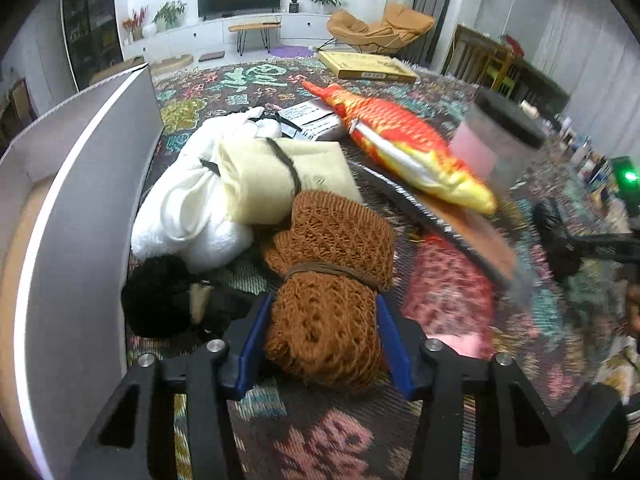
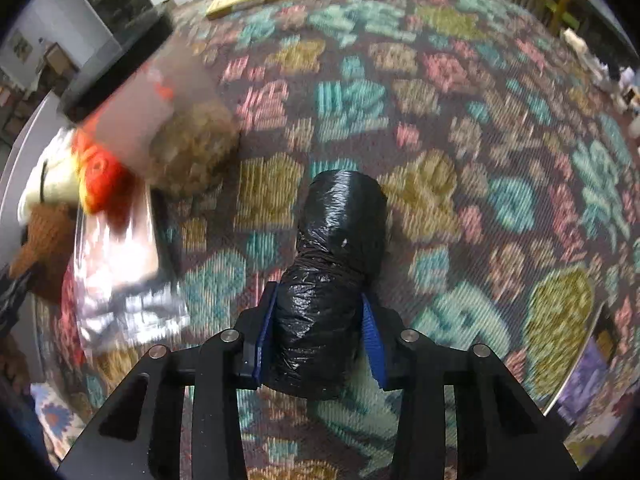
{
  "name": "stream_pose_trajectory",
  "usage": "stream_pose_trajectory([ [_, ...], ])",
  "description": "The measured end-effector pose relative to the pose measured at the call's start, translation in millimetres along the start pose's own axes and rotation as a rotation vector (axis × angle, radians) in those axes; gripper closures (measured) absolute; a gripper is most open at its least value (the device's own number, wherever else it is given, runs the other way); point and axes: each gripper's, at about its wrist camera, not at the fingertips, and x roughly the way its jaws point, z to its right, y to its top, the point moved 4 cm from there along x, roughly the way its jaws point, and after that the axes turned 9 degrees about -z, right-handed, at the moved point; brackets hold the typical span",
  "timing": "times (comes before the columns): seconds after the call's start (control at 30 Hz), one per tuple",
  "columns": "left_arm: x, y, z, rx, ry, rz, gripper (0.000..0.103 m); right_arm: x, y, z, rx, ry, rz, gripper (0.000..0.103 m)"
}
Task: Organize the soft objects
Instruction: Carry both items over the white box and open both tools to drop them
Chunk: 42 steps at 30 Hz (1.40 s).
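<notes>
Gripping brown knit bundle in left gripper, jaws clamped on it | right gripper clamped on black plastic-wrapped roll over patterned rug | step: pick-up | next, likely: carry to white box left of left gripper, past cream roll ahead

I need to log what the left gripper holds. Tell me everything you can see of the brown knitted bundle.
The brown knitted bundle is open-mesh, yarn-like fabric, rolled up and cinched at its middle by a brown band. It lies on the patterned rug, its far end against a pale yellow roll. The left gripper pinches its near end between blue pads.
</notes>
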Motion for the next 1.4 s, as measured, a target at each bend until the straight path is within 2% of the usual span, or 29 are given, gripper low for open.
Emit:
stream_pose_trajectory([
  [0.1,-18.9,-7.9,-2.7,-0.042,-0.051,0.016,0.052,-15.4,33.3,8.2,0.056,-0.007,0.112,0.063],
  [0.17,-29.5,-11.6,-0.9,-0.046,-0.063,0.033,0.052,-18.7,54.1,11.5,0.084,-0.014,0.156,0.063],
  [0.2,-35.6,-13.0,-1.0,-0.049,-0.068,0.042,0.052,-14.7,62.4,12.6,0.091,-0.011,0.154,0.063],
  [0.27,-46.7,-13.9,-1.6,-0.059,-0.081,0.058,0.052,2.1,71.1,12.8,0.085,-0.025,0.094,0.063],
  [0.3,-54.5,-15.9,-3.4,-0.070,-0.096,0.068,0.052,14.3,76.8,13.2,0.073,-0.053,0.042,0.063],
  [0.33,-65.2,-15.0,-6.3,-0.086,-0.119,0.085,0.052,18.1,79.4,14.0,0.065,-0.081,0.031,0.063],
  [0.4,-85.9,-8.5,-14.1,-0.104,-0.142,0.129,0.052,-2.5,75.2,16.2,0.073,-0.102,0.111,0.063],
  [0.47,-104.6,-6.3,-21.8,-0.109,-0.135,0.168,0.052,-35.5,79.4,16.3,0.093,-0.084,0.232,0.063],
  [0.53,-122.9,-5.3,-35.5,-0.119,-0.121,0.198,0.052,-72.1,86.6,5.5,0.059,-0.109,0.329,0.063],
  [0.6,-137.7,-8.0,-53.3,-0.139,-0.106,0.218,0.052,-105.4,93.2,-23.2,-0.018,-0.106,0.390,0.063],
  [0.67,-151.3,-15.7,-76.2,-0.163,-0.061,0.232,0.052,-126.7,95.8,-59.9,-0.102,-0.076,0.408,0.063],
  [0.73,-162.3,-26.3,-101.0,-0.188,-0.010,0.236,0.052,-145.8,82.0,-110.4,-0.190,0.002,0.414,0.063],
  [0.83,-179.8,-48.3,-147.0,-0.254,0.070,0.231,0.052,-157.9,50.1,-201.2,-0.301,0.203,0.382,0.063],
  [0.93,-195.3,-73.9,-185.9,-0.307,0.168,0.231,0.052,-155.4,15.5,-299.5,-0.419,0.406,0.310,0.063],
  [1.0,-201.8,-86.9,-202.8,-0.329,0.219,0.229,0.050,-148.2,-7.0,-356.5,-0.488,0.499,0.256,0.063],
  [1.07,-206.2,-99.0,-219.9,-0.370,0.253,0.221,0.042,-135.5,-24.5,-404.0,-0.536,0.564,0.195,0.061],
  [1.1,-206.8,-103.7,-227.2,-0.399,0.268,0.217,0.031,-128.2,-33.1,-418.0,-0.549,0.578,0.177,0.056],
  [1.13,-205.4,-107.8,-231.6,-0.415,0.270,0.215,0.017,-120.9,-39.0,-432.1,-0.566,0.588,0.160,0.036],
  [1.17,-205.3,-110.0,-234.6,-0.425,0.272,0.217,0.012,-114.3,-42.3,-437.8,-0.577,0.591,0.148,0.026],
  [1.2,-206.1,-112.3,-235.6,-0.436,0.280,0.226,0.007,-107.9,-46.5,-443.2,-0.578,0.586,0.139,0.021],
  [1.3,-205.7,-113.8,-228.4,-0.424,0.280,0.246,0.007,-99.8,-48.3,-425.7,-0.552,0.559,0.163,0.022],
  [1.4,-200.4,-106.8,-210.7,-0.394,0.270,0.268,0.006,-97.2,-52.0,-383.5,-0.509,0.445,0.230,0.022],
])
